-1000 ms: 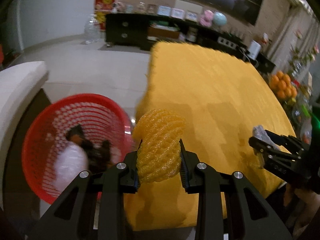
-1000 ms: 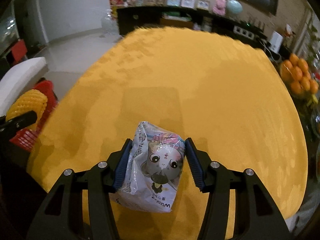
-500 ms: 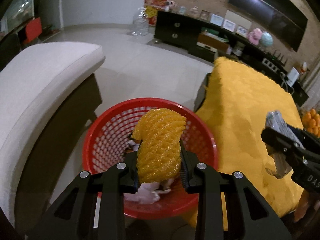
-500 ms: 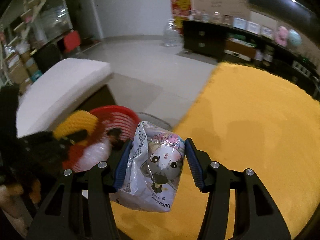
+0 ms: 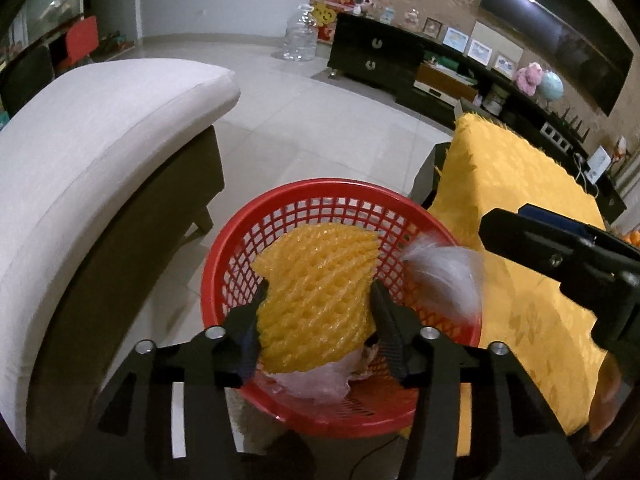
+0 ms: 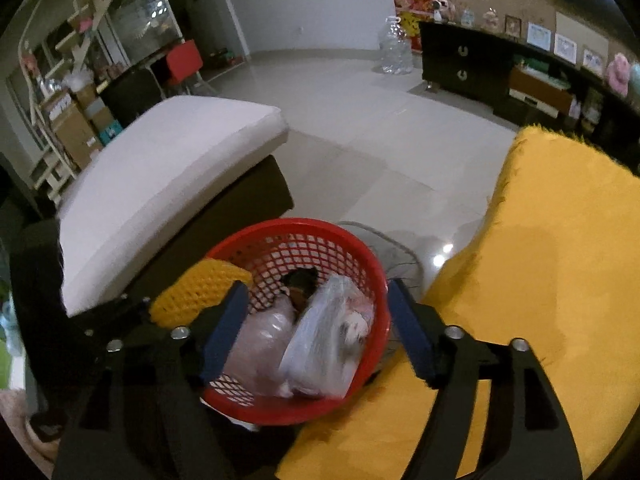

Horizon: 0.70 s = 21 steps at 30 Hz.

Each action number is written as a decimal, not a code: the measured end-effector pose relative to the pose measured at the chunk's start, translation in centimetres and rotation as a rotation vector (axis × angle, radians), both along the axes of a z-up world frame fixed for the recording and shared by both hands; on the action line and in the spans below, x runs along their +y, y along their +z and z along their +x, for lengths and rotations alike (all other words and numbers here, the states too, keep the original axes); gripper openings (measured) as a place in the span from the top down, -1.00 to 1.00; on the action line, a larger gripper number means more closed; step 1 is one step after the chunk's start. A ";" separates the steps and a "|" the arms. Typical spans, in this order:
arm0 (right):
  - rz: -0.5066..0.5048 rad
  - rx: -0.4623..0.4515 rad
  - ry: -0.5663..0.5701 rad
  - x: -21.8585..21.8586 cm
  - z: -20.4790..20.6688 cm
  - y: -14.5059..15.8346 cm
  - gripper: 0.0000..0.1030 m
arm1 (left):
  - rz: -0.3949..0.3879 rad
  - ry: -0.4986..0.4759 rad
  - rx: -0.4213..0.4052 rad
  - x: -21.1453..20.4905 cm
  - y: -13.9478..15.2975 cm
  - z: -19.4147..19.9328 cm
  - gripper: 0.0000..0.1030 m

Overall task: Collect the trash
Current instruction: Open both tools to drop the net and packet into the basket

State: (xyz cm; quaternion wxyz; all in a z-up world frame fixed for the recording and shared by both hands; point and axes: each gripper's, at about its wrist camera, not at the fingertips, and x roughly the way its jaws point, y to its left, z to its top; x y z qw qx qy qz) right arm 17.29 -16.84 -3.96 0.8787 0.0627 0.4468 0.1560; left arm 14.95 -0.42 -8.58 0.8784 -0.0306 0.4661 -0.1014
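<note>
A red mesh basket (image 5: 320, 188) stands on the floor between a white seat and the yellow table. My left gripper (image 5: 318, 308) hangs over it with the yellow foam net (image 5: 316, 292) between its jaws. The jaws are opening and the net still touches both pads. My right gripper (image 6: 316, 286) is over the same basket (image 6: 304, 226), its jaws opening with nothing between them. The cartoon snack packet (image 6: 328, 336) lies blurred in the basket on other plastic bags. In the left wrist view the packet (image 5: 440, 276) is a white blur under the right gripper (image 5: 504, 220).
A white cushioned seat (image 5: 100, 140) on a dark base stands left of the basket. The table with the yellow cloth (image 5: 520, 280) is on the right. A dark TV cabinet (image 5: 380, 56) and a clear water jug (image 5: 300, 40) stand far back across tiled floor.
Both grippers swung from the yellow table to above the red basket. The right jaws spread and the snack packet dropped into the basket. The left jaws widened around the foam net.
</note>
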 end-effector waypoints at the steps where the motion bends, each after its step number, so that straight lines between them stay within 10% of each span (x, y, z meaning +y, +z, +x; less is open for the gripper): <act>1: 0.009 0.004 -0.006 -0.1 0.0 0.1 -0.36 | -0.004 0.004 -0.003 0.2 0.1 -0.1 -0.08; 21: -0.111 -0.165 -0.166 -3.7 -7.9 2.3 -0.82 | 0.077 0.007 -0.158 -1.4 4.9 -3.7 -0.59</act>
